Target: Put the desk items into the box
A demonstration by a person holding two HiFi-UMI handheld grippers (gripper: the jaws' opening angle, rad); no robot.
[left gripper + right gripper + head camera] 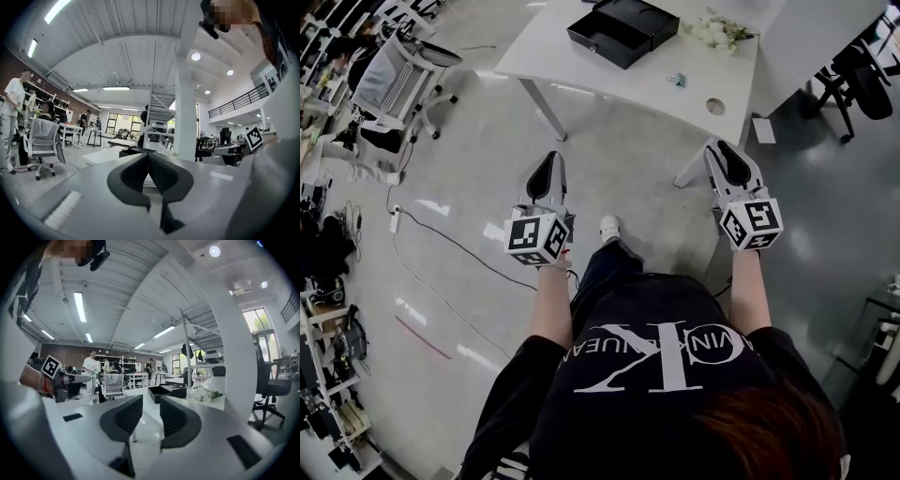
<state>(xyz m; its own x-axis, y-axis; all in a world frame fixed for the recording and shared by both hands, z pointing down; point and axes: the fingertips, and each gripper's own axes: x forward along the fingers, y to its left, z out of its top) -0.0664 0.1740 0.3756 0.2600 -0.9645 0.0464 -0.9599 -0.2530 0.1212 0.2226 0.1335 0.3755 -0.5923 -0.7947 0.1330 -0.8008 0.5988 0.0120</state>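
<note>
Grey floor (619, 169) open before white desk (553, 56).

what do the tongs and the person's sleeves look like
The left tongs and the right tongs have light grey bodies with black ribbed pads. Each carries a white cube printed with black square markers. The person wears a black short-sleeved top with white lettering.

Seen from above, a person stretches the left forearm (551, 305) and the right forearm (750, 291) forward, both bare. The left gripper (553, 159) has its jaws pressed together, empty. The right gripper (721, 147), well apart from it, has its jaws slightly parted with nothing between them.
</note>
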